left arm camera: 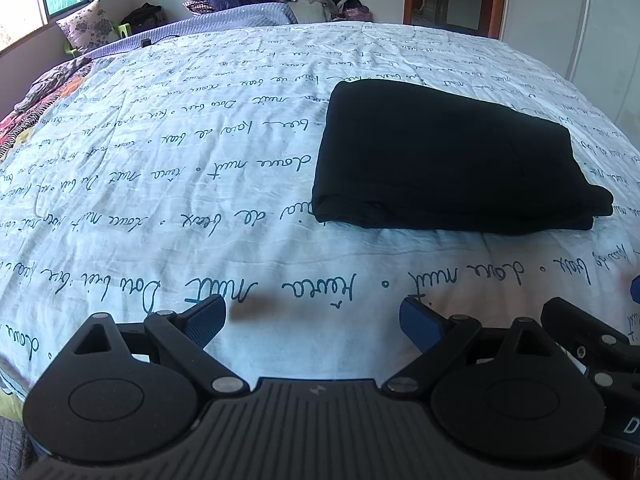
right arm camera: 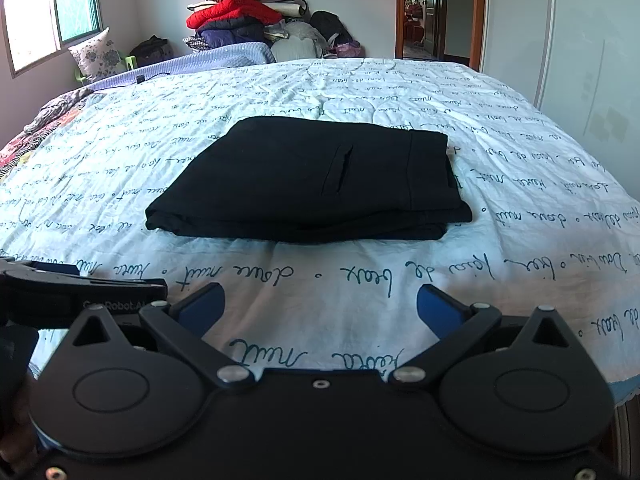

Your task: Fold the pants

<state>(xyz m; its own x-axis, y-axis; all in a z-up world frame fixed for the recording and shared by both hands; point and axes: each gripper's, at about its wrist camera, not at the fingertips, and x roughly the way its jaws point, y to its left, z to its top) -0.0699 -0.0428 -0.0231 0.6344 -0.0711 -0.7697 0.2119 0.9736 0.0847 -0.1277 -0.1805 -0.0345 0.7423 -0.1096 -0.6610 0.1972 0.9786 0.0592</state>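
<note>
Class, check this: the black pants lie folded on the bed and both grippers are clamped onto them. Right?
Not quite. The black pants do lie folded on the bed, but the left gripper and right gripper are open, clear of them, as both wrist views show.

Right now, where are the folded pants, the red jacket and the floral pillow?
folded pants (right arm camera: 304,184), right wrist view, top layer beside the pocket slit
red jacket (right arm camera: 232,12), right wrist view, middle of its front
floral pillow (right arm camera: 98,56), right wrist view, centre of its face
</note>
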